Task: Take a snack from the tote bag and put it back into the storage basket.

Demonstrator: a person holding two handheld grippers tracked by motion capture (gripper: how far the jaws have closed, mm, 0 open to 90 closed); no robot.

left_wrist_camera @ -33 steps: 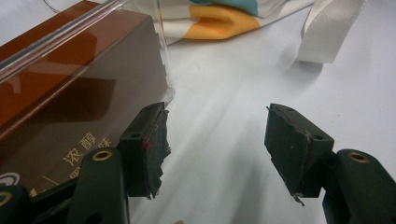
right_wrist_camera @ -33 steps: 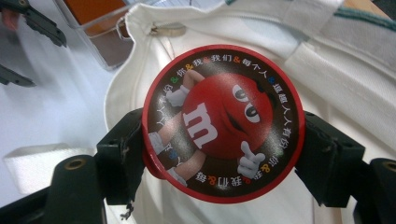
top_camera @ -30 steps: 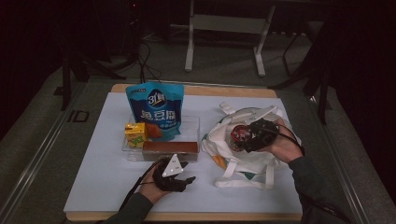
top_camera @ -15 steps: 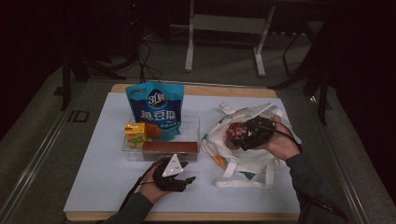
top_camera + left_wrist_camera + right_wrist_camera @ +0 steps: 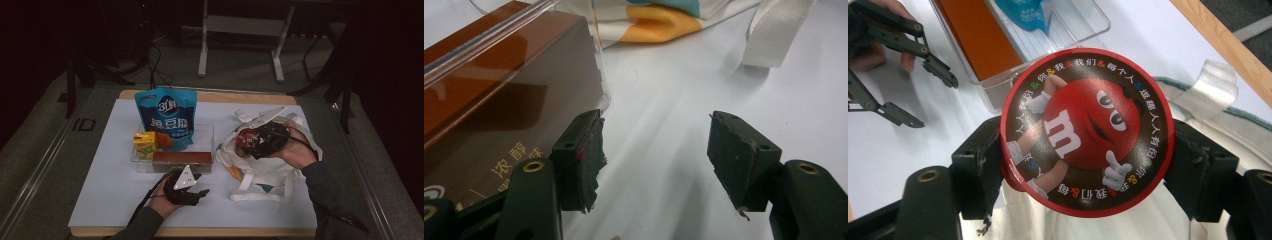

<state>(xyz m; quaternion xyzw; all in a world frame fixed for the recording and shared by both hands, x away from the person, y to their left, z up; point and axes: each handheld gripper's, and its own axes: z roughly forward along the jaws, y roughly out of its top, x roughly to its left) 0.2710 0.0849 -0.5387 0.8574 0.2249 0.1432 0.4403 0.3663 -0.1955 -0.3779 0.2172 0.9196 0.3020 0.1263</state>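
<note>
My right gripper [image 5: 251, 144] is shut on a round red M&M's can [image 5: 244, 139] and holds it just above the white tote bag [image 5: 260, 172] at the table's right. In the right gripper view the can's lid [image 5: 1087, 132] sits squarely between both jaws. My left gripper [image 5: 200, 184] rests low on the table near the front edge, open with nothing between its jaws. In the left gripper view its jaws [image 5: 654, 160] stand apart over bare white table, beside the brown box [image 5: 499, 100].
A clear tray [image 5: 205, 132] in the middle holds a blue snack bag [image 5: 167, 117], a yellow juice box [image 5: 145, 145] and the brown box [image 5: 181, 159]. The tote's straps [image 5: 260, 192] trail toward the front. Dark floor and stand legs lie beyond the table.
My right gripper has risen a little and drifted left with the can over the bag. The left gripper has stayed where it was.
</note>
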